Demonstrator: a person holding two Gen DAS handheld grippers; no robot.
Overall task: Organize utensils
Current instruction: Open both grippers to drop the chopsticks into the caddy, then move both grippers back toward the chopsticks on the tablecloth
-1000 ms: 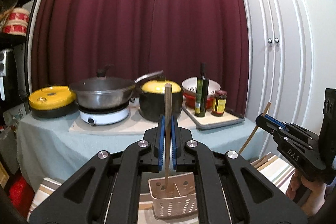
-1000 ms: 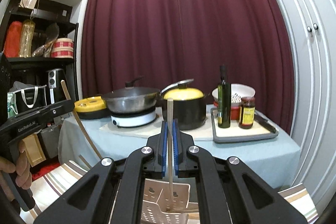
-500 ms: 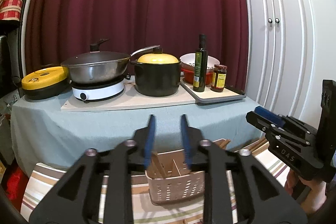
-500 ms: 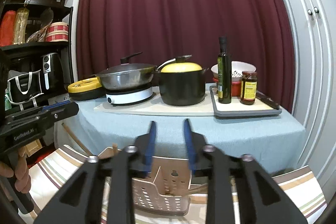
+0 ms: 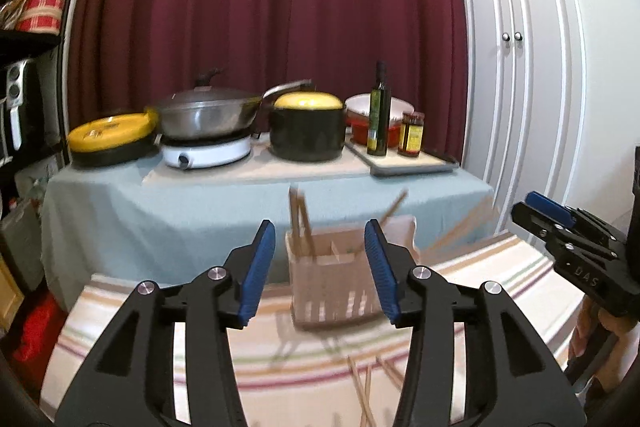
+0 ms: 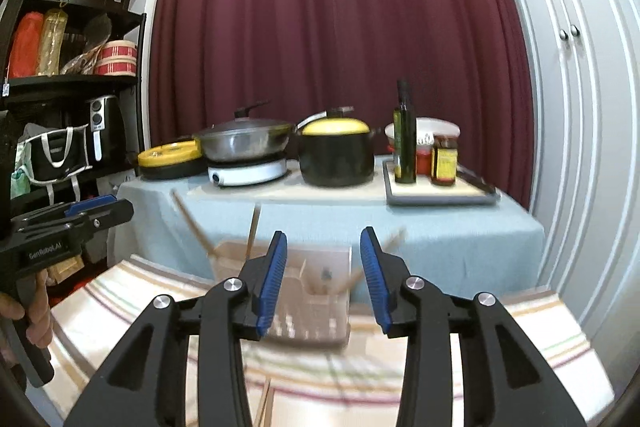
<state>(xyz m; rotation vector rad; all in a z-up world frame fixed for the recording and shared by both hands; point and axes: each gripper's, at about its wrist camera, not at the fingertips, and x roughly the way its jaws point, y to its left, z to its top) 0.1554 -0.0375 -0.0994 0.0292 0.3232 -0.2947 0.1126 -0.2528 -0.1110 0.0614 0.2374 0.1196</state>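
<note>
A beige slotted utensil caddy point(image 5: 334, 281) stands on the striped cloth, with several wooden chopsticks point(image 5: 299, 225) leaning in it. My left gripper point(image 5: 320, 267) is open and empty, its blue pads either side of the caddy in view. Loose chopsticks point(image 5: 364, 385) lie on the cloth in front. In the right wrist view the caddy point(image 6: 308, 291) sits beyond my right gripper point(image 6: 322, 277), which is open and empty. Each gripper shows in the other's view: the right gripper point(image 5: 576, 247) at right, the left gripper point(image 6: 60, 231) at left, held by a hand.
Behind stands a table with a blue cloth point(image 5: 160, 207) bearing a wok point(image 5: 208, 115) on a hob, a black pot with yellow lid point(image 5: 307, 129), an oil bottle point(image 5: 379, 115) and a jar point(image 5: 412, 135) on a tray. Shelves point(image 6: 60, 79) stand left, white cupboard doors point(image 5: 520, 67) right.
Both grippers were shut on an upright chopstick over the caddy; they have opened, the chopsticks now rest in the caddy, and both grippers have drawn back and up.
</note>
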